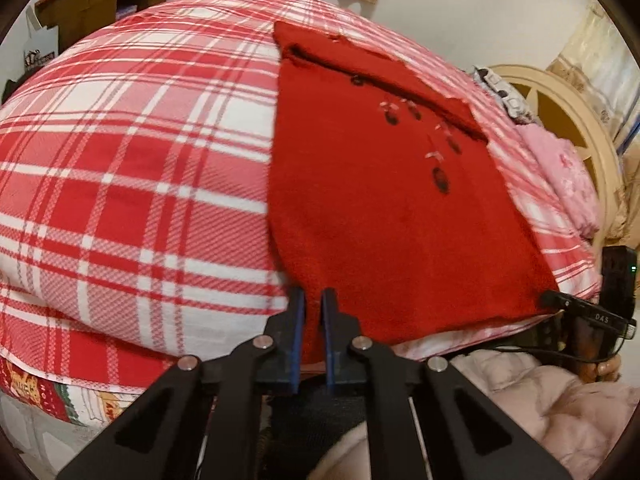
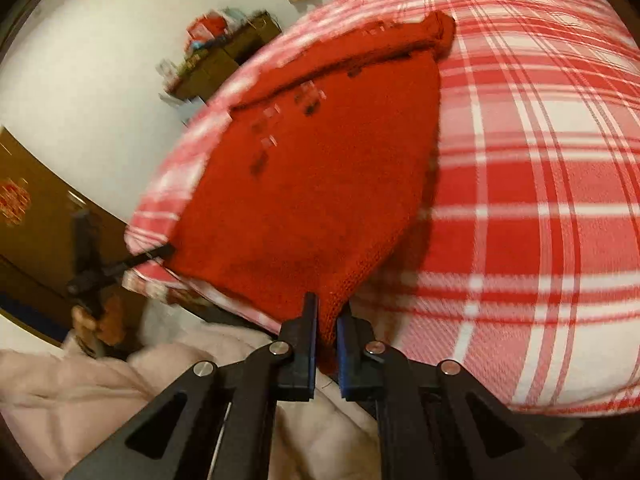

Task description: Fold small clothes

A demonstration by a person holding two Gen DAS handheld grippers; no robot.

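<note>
A small red knitted sweater (image 1: pixel 384 200) with a few dark and pale stitched motifs lies flat on a bed covered by a red-and-white plaid blanket (image 1: pixel 140 160). Its near hem hangs at the edge of that blanket closest to the person, and one sleeve is already folded across the far end of the garment. It looks spread out like this so the hem can be lifted and carried over towards the far end.

The left gripper (image 1: pixel 313 300), black with blue pads, has its fingers pressed close together on the hem corner of the sweater that sits beside the open stretch of blanket. The knit passes between the pads, pinched there.

The right gripper (image 2: pixel 327 312), of the same build, pinches the opposite hem corner; a tongue of red knit hangs down between its narrowly closed pads. In the left wrist view its dark tip meets the sweater's other near corner at the blanket's edge.

Both corners being gripped at once suggests the hem is about to be raised evenly, keeping the fold straight.

A pale pink padded sleeve (image 2: pixel 80 392) of the person shows below the blanket's edge, and a pink folded cloth (image 1: pixel 560 172) lies beyond the sweater's far side
</note>
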